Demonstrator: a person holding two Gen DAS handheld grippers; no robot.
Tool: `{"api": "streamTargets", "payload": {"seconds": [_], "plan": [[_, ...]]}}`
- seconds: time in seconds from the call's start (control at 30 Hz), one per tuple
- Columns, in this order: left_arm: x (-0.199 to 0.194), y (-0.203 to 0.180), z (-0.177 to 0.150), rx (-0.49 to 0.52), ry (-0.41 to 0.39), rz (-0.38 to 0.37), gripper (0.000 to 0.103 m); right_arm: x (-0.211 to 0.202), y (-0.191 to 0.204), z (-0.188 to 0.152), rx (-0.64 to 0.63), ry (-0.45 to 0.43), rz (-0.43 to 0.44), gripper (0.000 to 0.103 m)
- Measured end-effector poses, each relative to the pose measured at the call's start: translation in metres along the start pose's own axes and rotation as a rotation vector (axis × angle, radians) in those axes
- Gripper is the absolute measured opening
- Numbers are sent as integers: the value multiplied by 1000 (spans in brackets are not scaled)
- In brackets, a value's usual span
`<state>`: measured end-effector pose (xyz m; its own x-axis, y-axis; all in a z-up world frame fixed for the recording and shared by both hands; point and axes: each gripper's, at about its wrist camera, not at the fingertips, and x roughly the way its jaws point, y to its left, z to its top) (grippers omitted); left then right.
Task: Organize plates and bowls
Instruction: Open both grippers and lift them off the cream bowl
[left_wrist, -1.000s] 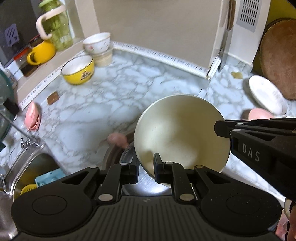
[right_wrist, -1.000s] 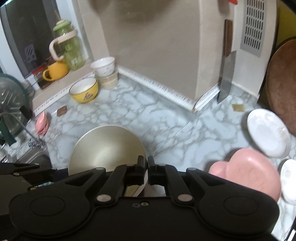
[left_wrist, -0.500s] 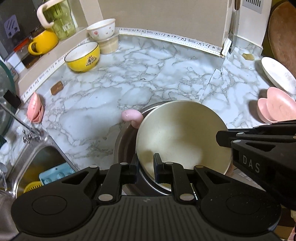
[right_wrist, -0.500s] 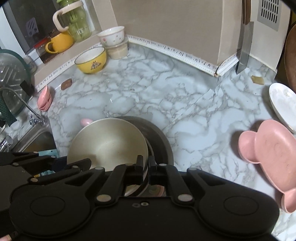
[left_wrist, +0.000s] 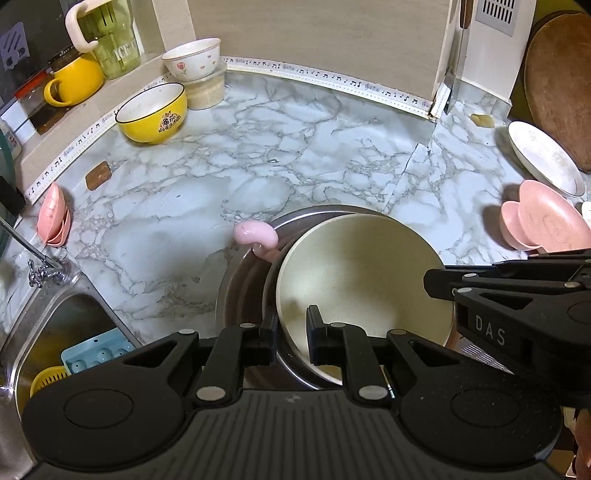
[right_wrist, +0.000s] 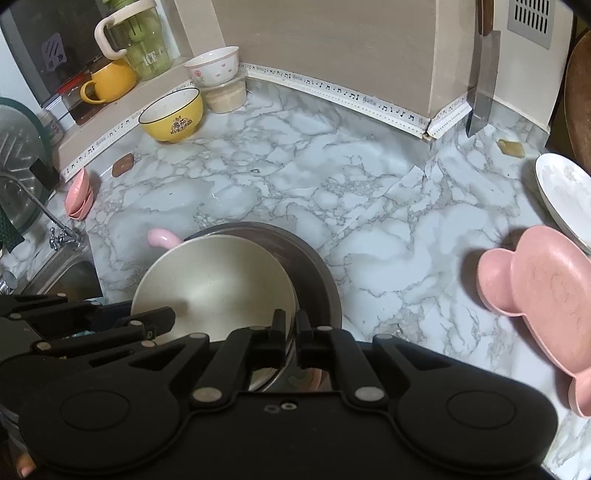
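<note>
Marble counter, bounded at left by sink, at back by wall strip. Far left: pink dishes on edge; yellow bowl by the ledge. Centre: cream bowl carried by both claws, probably to keep it level over steel basin, where pink ladle hangs on the rim. Left gripper nearly closed, pinching the near rim; right gripper closed tight on the opposite rim. Seems half nested, slightly tilted. Right: pink plate, white plate, well apart. Wide free marble between basin and plates.
</note>
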<state>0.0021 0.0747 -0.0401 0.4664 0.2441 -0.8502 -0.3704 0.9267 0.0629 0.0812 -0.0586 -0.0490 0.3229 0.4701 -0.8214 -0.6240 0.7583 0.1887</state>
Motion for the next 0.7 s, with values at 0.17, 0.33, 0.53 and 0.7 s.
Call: {"api": "streamTargets", "payload": {"seconds": [0.17,0.33,0.53,0.7], "plan": [[-3,4,2,-13,17,-26,15,0,0,1,-5,3,-5,10],[-6,12,4,-28,18,-42,15,-3,-4,2,6,5,17,19],[-16,15,1,-31,5,-69,34,-12,-4,3,8,-2,49,30],[-29,11,0,-10,-44,-59,48,-22,-3,1,-4,-15,57,35]]}}
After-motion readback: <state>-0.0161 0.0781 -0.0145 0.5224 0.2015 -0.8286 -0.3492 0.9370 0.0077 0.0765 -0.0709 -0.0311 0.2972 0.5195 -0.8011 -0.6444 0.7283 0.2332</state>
